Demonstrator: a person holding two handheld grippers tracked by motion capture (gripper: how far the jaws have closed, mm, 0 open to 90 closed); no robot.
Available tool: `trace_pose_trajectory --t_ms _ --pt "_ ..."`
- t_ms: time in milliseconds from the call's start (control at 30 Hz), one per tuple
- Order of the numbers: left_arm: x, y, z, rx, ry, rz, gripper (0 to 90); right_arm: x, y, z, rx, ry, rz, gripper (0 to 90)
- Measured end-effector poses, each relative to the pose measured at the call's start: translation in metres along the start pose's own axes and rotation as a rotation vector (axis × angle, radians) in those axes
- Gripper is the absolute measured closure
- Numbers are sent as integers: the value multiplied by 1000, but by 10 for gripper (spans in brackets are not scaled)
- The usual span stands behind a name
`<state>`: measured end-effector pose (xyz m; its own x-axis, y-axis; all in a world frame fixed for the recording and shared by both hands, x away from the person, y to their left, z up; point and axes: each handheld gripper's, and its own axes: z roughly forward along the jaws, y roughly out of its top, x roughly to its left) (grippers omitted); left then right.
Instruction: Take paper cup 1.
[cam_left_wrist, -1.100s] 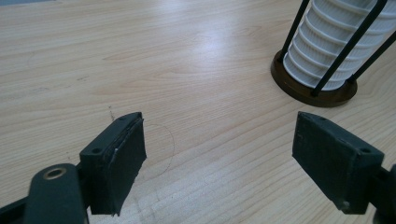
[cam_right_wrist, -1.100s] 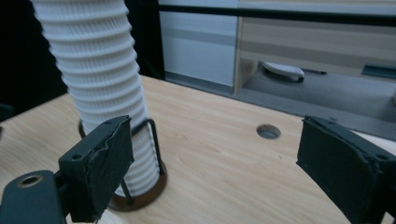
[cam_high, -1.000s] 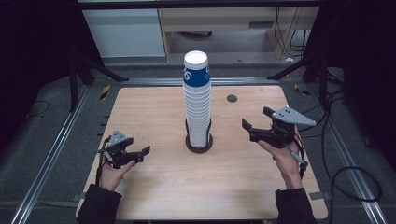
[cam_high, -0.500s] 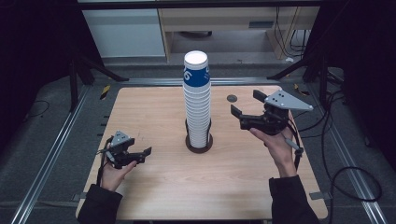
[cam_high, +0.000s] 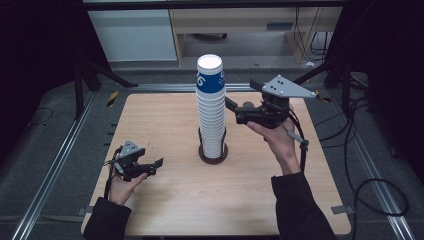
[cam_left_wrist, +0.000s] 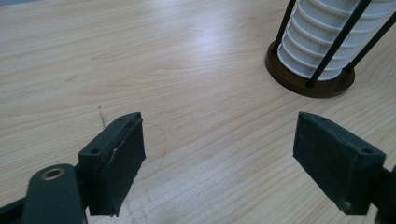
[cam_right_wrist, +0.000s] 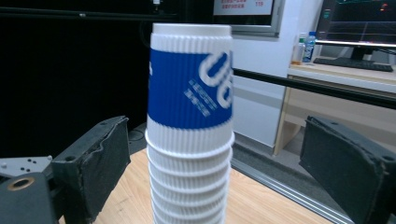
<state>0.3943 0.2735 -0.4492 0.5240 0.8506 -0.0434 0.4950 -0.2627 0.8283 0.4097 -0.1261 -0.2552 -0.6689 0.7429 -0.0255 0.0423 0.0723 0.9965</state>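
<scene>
My right gripper (cam_high: 240, 102) is up off the table (cam_high: 165, 120), level with the upper part of the cup stack (cam_high: 211, 107) and just to its right in the high view, claw aimed at the stack. Its jaws have just been opening and stand released, wide apart. In the right gripper view the top cup (cam_right_wrist: 190, 88), white ribbed paper with a blue band and white print, sits centred in the gap between the pads (cam_right_wrist: 100, 158), but I see clear space on both sides, so nothing is grasped and I can't call contact. The cup stack stands upright near the middle of the wooden table, seated in a dark round holder (cam_high: 213, 152) with thin black uprights running up its sides. My left gripper (cam_high: 152, 167) sits low near the table's front left, well apart from the stack, claw pointing roughly toward the holder. Its jaws are released too, spread wide over bare wood; in the left gripper view only tabletop lies between the pads (cam_left_wrist: 122, 158), with the holder base (cam_left_wrist: 310, 79) and the lowest cups in the upper right corner. The grey three-cornered plate (cam_high: 287, 87) on the right gripper faces up. Cables trail off both grippers toward me.
</scene>
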Motion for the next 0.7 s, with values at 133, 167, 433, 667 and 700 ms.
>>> trace_pose_trajectory --t_ms 133,167,433,667,700 --pt "-1 0 0 1 -2 6 162 5 6 12 -8 23 6 81" --pt "-1 0 0 1 -2 6 162 6 7 15 -12 30 12 81" --pt "-2 0 0 -4 -7 11 162 8 11 36 3 39 20 81" --pt "-3 0 1 1 -11 14 162 9 10 59 21 37 21 81" --pt "-3 0 1 2 -12 12 162 9 10 62 23 36 21 81"
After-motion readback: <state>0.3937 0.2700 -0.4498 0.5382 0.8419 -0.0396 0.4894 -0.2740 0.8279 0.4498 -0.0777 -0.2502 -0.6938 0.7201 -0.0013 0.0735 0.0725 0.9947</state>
